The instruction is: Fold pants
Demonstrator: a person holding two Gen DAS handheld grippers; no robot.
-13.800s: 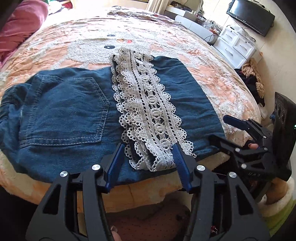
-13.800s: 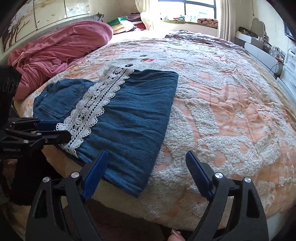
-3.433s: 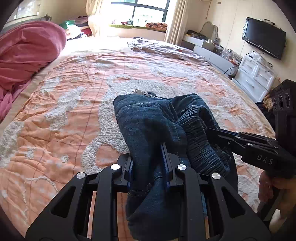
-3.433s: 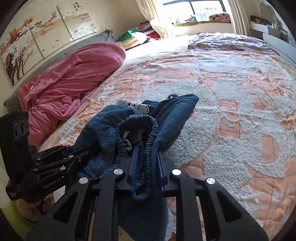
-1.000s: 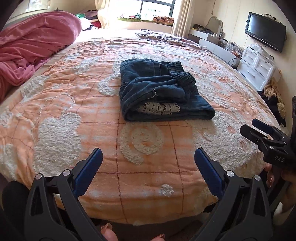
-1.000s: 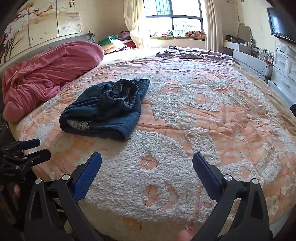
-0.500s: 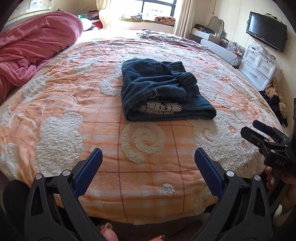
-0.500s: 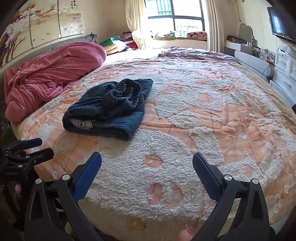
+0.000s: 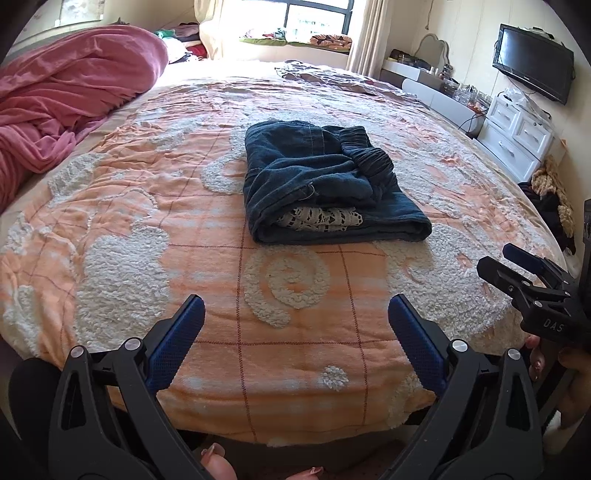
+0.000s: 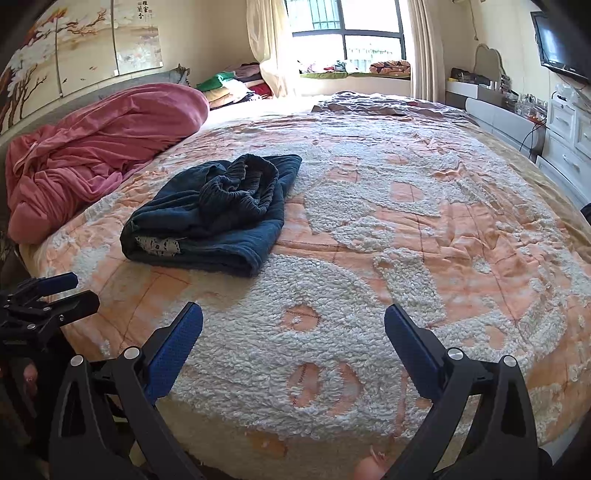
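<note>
Both of my claws stood wide apart and held nothing, and from that and the state of the pants I judged the folding itself to be done. Going left to right in the left wrist view, a pink blanket was heaped at the far left of the bed, my left claw hovered over the near edge with its blue pads spread, and the pants lay beyond it near the middle of the bedspread as a compact dark denim bundle, well apart from either claw. To the right, my right claw hung off the bed's corner, and past it were white drawers and a television on the wall. What was left, if anything, was tidying: the bundle was lumpy, its gathered waistband rumpled on top, and I thought it could be squared up, though that was only my judgement. The left wrist view looked straight into the open front of the fold, where a strip of white lace showed tucked between the layers. In the right wrist view the pants sat off to the left and only a small patch of that lace showed, but this view gave the wall painting, the window, and the bundle's rolled right edge, with my left claw at the far left and my right claw spread over bare bedspread.
</note>
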